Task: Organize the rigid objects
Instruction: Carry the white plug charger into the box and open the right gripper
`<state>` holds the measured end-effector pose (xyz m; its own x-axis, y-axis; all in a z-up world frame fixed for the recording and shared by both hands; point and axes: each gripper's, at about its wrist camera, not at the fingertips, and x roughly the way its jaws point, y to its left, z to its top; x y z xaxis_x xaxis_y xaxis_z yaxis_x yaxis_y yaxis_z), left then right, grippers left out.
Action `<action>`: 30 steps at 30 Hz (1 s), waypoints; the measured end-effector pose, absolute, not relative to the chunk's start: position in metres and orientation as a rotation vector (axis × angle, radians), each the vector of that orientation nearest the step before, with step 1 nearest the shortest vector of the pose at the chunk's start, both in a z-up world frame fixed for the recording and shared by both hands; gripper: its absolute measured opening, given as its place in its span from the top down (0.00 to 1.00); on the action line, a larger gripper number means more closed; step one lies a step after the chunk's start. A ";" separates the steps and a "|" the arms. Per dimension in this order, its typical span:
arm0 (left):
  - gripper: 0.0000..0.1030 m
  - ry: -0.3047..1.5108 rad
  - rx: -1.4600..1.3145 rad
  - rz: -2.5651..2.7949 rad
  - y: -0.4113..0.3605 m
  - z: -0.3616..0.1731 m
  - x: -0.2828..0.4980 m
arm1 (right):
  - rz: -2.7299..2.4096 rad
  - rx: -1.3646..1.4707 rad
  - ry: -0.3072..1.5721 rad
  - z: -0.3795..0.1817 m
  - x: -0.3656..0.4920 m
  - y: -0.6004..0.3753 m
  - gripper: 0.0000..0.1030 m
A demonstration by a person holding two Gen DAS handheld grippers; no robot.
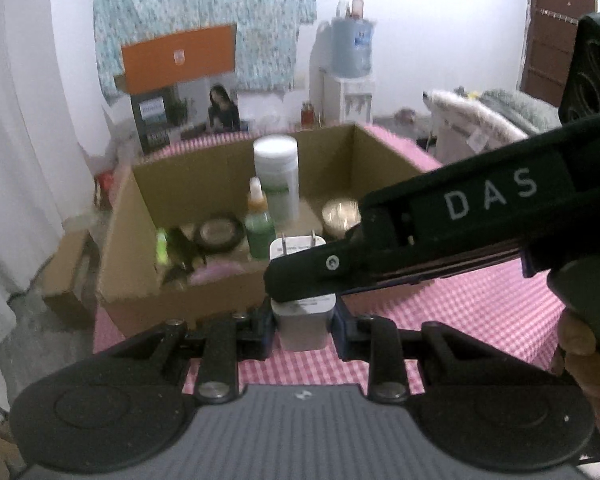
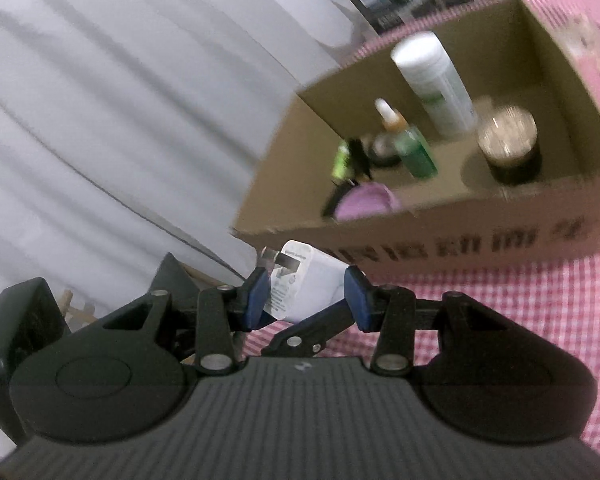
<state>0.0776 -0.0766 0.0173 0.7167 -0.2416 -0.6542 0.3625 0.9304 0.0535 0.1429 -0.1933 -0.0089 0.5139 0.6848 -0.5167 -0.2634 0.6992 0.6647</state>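
Left wrist view: white charger [image 1: 303, 322] clamped between the left gripper [image 1: 303, 326] fingers, prongs pointing up toward the cardboard box [image 1: 188, 284]. Also pinched from the side by the right gripper [image 1: 300, 280], reaching in from the right, black body lettered "DAS", gripped by a hand [image 1: 580, 364] at the right edge. Charger held above the pink checked cloth [image 1: 480, 312], just in front of the box's near wall, not inside.

Right wrist view: same charger [image 2: 306, 280] squeezed between the blue pads [image 2: 256, 300] of the right gripper [image 2: 306, 294], tilted, prongs toward the upper left; a black finger [image 2: 304, 330] of the left gripper visible beneath it. Box [image 2: 460, 240] just beyond, up and to the right.

Inside the box: tall white bottle [image 1: 277, 176] standing toward the back; green dropper bottle [image 1: 259, 224] in front of it; dark round tin [image 1: 219, 233] left of the dropper; gold-lidded jar [image 1: 340, 212] at the right; black and green item [image 1: 172, 250] and something lilac [image 1: 216, 272] at the front left, both too blurred to identify.

Behind the box: orange-topped carton [image 1: 180, 60], water dispenser [image 1: 350, 76].
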 end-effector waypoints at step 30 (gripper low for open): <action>0.71 1.062 0.083 -0.410 -0.111 -0.032 0.245 | 0.550 0.469 1.152 -0.035 0.298 -0.224 0.57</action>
